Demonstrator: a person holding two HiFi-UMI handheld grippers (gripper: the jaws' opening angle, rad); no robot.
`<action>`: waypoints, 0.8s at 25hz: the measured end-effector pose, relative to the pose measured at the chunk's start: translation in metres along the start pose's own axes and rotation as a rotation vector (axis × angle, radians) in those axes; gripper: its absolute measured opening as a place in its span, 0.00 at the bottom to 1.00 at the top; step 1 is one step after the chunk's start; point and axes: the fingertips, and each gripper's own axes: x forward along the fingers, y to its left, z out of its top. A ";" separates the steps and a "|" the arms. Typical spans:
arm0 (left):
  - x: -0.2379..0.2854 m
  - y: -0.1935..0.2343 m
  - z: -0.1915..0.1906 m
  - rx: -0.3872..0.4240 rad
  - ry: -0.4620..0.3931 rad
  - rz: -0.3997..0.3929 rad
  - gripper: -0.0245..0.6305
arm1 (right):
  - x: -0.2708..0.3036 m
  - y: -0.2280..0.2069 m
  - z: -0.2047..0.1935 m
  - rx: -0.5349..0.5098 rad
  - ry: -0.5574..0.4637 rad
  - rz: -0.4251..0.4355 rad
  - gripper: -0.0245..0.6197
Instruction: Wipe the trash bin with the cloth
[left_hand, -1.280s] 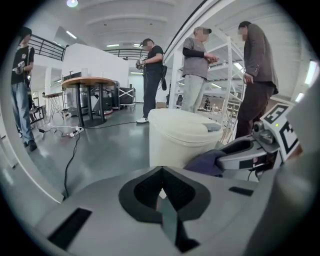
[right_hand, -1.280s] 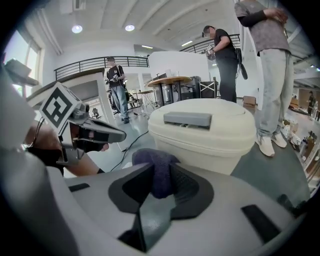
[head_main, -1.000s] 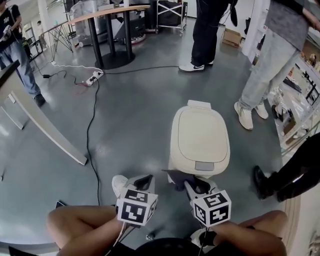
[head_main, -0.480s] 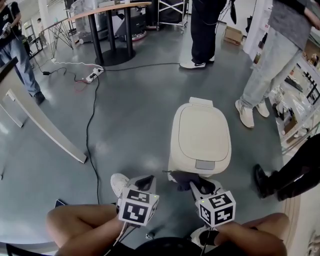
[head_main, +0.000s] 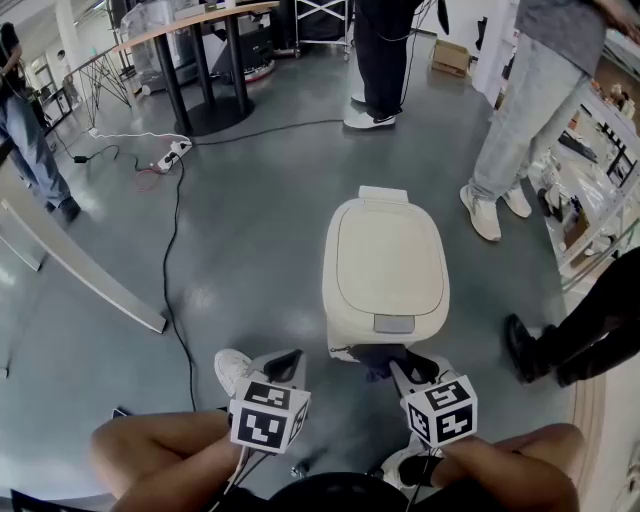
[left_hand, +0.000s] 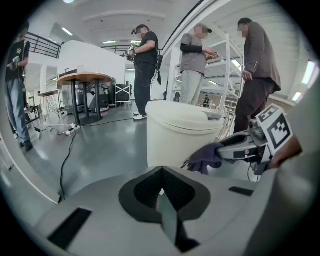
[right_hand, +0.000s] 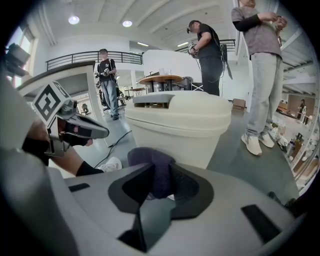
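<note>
1. Right tool (head_main: 392, 364) first, set against the largest thing here: the trash bin (head_main: 386, 268) stands upright on the floor (head_main: 250, 250) straight ahead of it; the lid (head_main: 390, 235) is shut, and its longer side runs away from the person; in the right gripper view the bin's near wall fills the middle just beyond the jaws; there is one bin.

2. Tools, two of them: the right tool is clamped on the cloth (head_main: 372, 352), its jaws pinching a bunched fold; the left tool (head_main: 286, 362) has its jaws brought together with nothing between them, as its own view shows; it hangs off the bin's near left corner, apart from the wall; the right tool is the nearer of the two to the bin and the only one carrying anything to wipe with.

3. Cloth, one piece: dark and crumpled, it pokes out ahead of the right jaws and sits low at the bin's near wall, below the front edge of the lid; whether it actually touches the wall I cannot tell from any view; by my reading the wipe turns on this small gap, so the coming move calls for a short push forward, then a sweep along the wall or up onto the lid.
</note>
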 end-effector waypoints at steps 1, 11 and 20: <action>0.001 -0.001 0.000 0.003 0.001 0.000 0.04 | -0.001 -0.003 -0.002 0.002 0.002 -0.005 0.18; 0.005 -0.001 -0.008 0.015 0.026 0.008 0.04 | -0.004 -0.031 -0.018 -0.005 0.019 -0.061 0.18; 0.009 0.000 -0.010 0.023 0.036 0.015 0.04 | -0.005 -0.056 -0.030 -0.019 0.040 -0.125 0.18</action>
